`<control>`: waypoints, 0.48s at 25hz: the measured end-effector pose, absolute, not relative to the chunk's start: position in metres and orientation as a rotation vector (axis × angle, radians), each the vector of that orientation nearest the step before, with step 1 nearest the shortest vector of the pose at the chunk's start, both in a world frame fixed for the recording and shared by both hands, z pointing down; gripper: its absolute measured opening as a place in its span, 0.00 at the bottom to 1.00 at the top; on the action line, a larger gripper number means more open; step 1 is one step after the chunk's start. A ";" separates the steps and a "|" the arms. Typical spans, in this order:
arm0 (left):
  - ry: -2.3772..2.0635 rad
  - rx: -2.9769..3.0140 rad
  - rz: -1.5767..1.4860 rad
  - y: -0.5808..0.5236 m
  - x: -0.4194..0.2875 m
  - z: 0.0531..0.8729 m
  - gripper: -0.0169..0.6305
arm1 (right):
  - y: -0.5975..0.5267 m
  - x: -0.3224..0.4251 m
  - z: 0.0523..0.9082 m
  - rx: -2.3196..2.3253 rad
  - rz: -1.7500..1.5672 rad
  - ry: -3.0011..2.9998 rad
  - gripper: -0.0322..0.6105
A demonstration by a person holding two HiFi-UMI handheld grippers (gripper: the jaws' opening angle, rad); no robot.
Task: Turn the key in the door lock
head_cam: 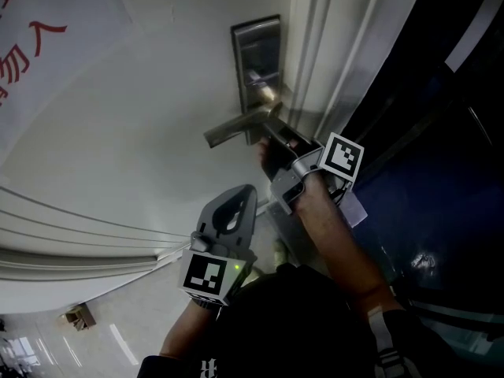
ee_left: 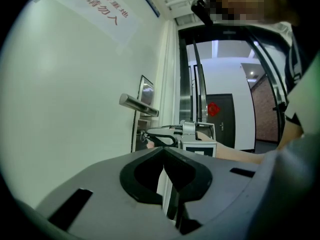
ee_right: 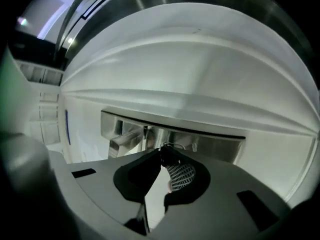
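A steel lock plate [head_cam: 256, 65] with a lever handle [head_cam: 235, 127] sits on the pale door. My right gripper [head_cam: 273, 135] reaches in just below the lever, its jaws shut on the key's dark head [ee_right: 167, 156]; a thin key ring [ee_right: 173, 145] shows beside it against the lock plate [ee_right: 210, 143]. The left gripper view shows the right gripper [ee_left: 150, 136] side-on at the lock under the lever [ee_left: 138, 104]. My left gripper [head_cam: 241, 196] hangs lower, off the door, jaws shut on nothing [ee_left: 163, 153]. The keyhole itself is hidden.
A white sign with red characters [head_cam: 27, 42] hangs on the wall left of the lock. The door frame and dark glass panels [head_cam: 441, 172] lie to the right. A small cardboard box [head_cam: 79, 316] sits on the floor. Down the corridor stands a dark door [ee_left: 217, 115].
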State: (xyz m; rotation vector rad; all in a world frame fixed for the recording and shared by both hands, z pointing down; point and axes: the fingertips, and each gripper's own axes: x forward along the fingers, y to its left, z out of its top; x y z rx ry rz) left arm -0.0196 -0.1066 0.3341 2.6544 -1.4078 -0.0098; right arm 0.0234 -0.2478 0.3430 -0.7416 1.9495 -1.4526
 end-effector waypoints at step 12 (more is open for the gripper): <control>-1.402 2.657 -0.001 -0.106 -0.020 0.334 0.04 | -0.248 0.020 0.346 -0.265 -1.612 1.501 0.10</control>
